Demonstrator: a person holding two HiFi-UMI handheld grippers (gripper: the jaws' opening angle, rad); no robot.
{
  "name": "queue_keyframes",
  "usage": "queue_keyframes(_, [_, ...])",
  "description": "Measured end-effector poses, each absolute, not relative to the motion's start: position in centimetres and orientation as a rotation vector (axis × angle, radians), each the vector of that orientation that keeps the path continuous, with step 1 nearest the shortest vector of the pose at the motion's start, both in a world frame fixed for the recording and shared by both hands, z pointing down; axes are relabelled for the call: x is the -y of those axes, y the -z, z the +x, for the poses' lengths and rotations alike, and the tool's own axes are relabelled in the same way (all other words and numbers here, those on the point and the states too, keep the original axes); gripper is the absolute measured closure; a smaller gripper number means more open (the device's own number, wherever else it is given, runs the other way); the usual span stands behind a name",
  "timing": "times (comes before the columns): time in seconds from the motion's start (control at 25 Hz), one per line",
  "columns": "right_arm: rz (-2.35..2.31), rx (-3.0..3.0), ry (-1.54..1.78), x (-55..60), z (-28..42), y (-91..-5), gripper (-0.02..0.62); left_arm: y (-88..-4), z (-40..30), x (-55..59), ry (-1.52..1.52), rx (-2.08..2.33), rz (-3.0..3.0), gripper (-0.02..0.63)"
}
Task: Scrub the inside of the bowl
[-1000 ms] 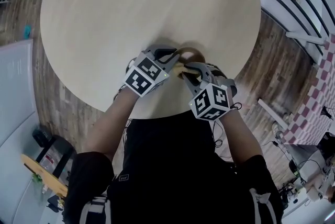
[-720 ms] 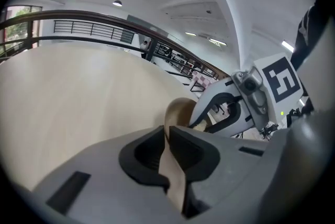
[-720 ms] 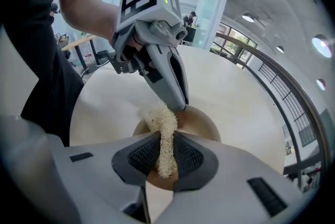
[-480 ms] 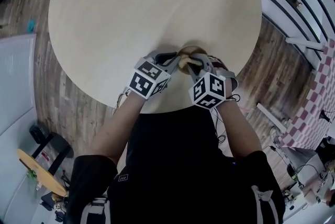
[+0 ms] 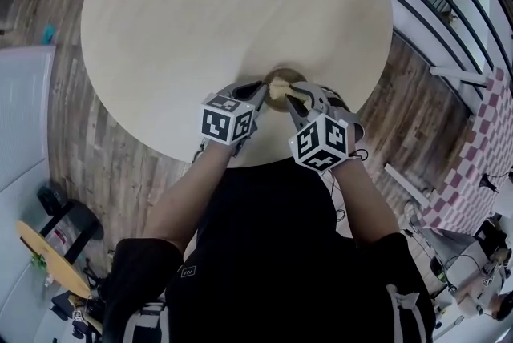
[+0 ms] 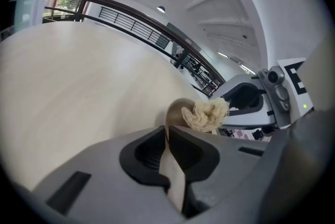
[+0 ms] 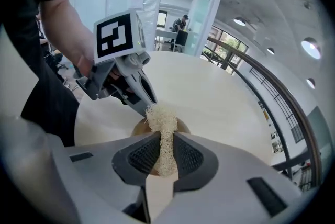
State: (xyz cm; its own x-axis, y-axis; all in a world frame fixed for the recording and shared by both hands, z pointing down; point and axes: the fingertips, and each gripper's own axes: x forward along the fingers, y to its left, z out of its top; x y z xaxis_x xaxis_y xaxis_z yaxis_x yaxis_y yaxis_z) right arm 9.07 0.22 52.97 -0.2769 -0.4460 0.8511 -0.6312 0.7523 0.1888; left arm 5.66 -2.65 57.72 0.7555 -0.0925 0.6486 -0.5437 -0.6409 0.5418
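Well, the big round table [image 5: 200, 29] fills the head view, and all the action is packed at its near edge, right in front of the person. That's where the small brown bowl [image 5: 284, 78] sits, on the tabletop between the two tools.

On the left, the left gripper [image 5: 260, 90] comes in from the near-left side, and its own view shows the jaws pinched together on the bowl's wall [image 6: 175, 113], one jaw inside and one outside. It looks like an anchoring hold.

Over to the right gripper [image 5: 298, 97]: its jaws are pressed onto a pale, fibrous scrubber [image 7: 162, 129]. The pad's long axis runs straight out along the jaws, with its frayed tip poking forward over the bowl's mouth [image 7: 182, 124].

So the geometry is simple. The bowl lies just ahead of and below the right gripper's tips, closer to that hand's working end, with the left clamp opposite. My read: scrubbing is under way, and the next stroke needs a downward sweep around the inner wall.
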Motion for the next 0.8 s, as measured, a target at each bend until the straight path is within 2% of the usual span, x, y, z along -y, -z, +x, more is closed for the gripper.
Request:
queue_keyframes(0.24, [0.629,1.934,-0.302,-1.7,8.5,-54.8,0.518,-57.5,5.1,1.9,-0.702,0.564,2.09,0.594])
queue_keyframes(0.44, [0.386,1.879,-0.199,-2.8,7.1,-58.2,0.518,-57.8,4.8,1.5,-0.707,0.624,2.073,0.594])
queue_keyframes(0.8, [0.555,1.881,-0.241,1.7,7.1,-59.3,0.518,-57.5,3.9,1.1,-0.624,0.728,2.044,0.563])
